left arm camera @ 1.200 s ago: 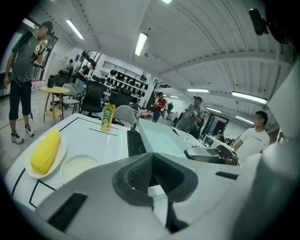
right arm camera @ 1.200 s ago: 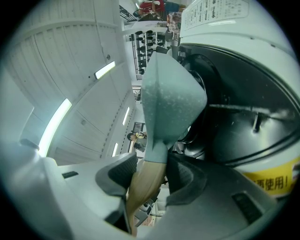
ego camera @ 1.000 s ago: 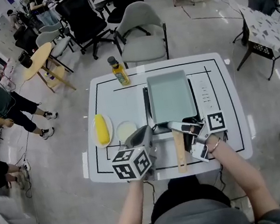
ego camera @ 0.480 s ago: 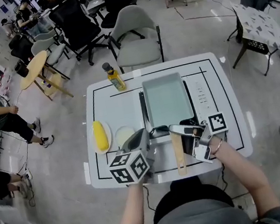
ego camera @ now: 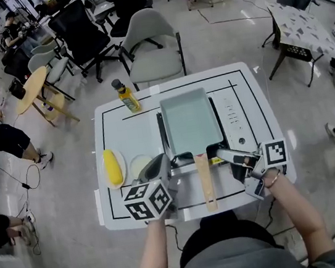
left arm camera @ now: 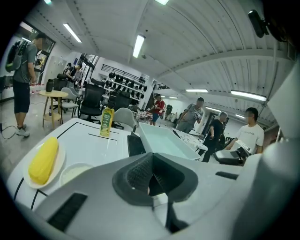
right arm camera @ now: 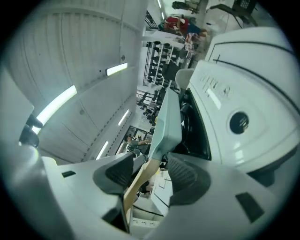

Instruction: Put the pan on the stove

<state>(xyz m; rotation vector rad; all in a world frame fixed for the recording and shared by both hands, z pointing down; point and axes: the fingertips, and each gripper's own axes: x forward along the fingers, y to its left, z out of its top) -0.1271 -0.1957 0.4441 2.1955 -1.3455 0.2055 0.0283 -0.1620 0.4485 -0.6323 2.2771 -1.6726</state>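
The pan (ego camera: pixel 190 120) is a pale teal rectangle resting on the black top of the stove (ego camera: pixel 234 120). Its wooden handle (ego camera: pixel 206 184) points back toward me. My right gripper (ego camera: pixel 227 160) stands just right of the handle, its jaws closing with the pads not touching anything. In the right gripper view the handle (right arm camera: pixel 138 180) shows in the gap of the right gripper (right arm camera: pixel 150 180), leading up to the pan (right arm camera: pixel 168 122). My left gripper (ego camera: pixel 157 163) hovers left of the handle, shut and empty. The left gripper (left arm camera: pixel 150 176) looks toward the pan (left arm camera: pixel 164 143).
A corn cob on a plate (ego camera: pixel 113 167) and a small bowl (ego camera: pixel 139 164) lie at the table's left. A yellow bottle (ego camera: pixel 125 96) stands at the far left corner. A grey chair (ego camera: pixel 153 45) is behind the table. People stand around the room.
My right gripper has drawn off the wooden handle to the right and its jaws stand apart. The pan stays on the stove. The left gripper has hardly moved.
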